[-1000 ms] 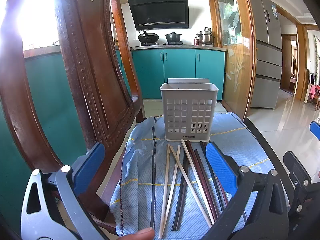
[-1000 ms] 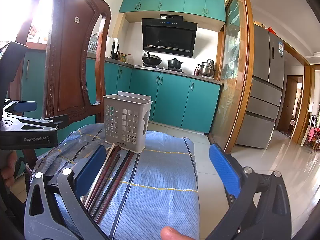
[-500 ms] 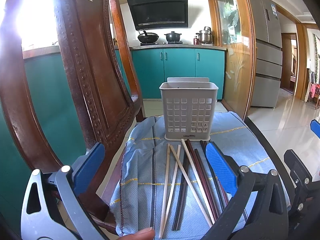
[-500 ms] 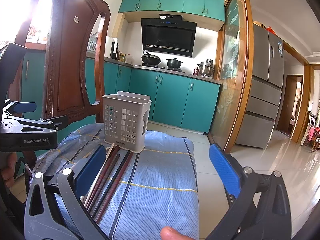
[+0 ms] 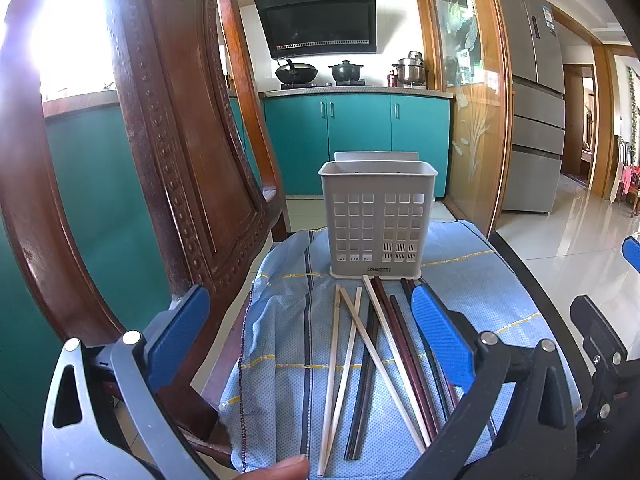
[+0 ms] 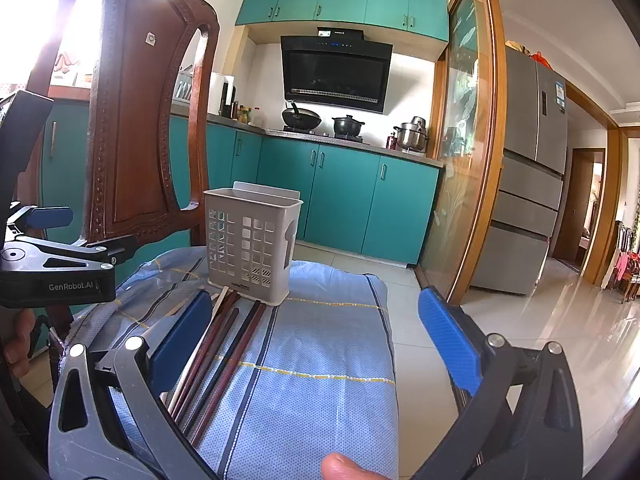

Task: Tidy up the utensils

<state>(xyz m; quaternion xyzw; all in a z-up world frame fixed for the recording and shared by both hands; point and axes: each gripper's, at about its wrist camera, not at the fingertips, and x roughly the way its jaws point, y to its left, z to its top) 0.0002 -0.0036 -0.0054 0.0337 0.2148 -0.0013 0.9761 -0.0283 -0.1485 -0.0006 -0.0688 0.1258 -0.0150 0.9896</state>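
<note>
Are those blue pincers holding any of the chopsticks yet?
No. Both the left gripper and right gripper are open and empty; the chopsticks all lie on the blue cloth.

Carved wooden chair point(image 5: 168, 152) beside blue cloth point(image 6: 320, 380). Teal cabinets point(image 6: 348, 200), black range hood point(image 6: 336, 72), wok point(image 6: 302, 120), steel refrigerator point(image 6: 532, 168) behind.

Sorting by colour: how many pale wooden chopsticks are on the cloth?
4: two side by side, left of the dark chopsticks; two slanting across. The left claw may hide more.
</note>
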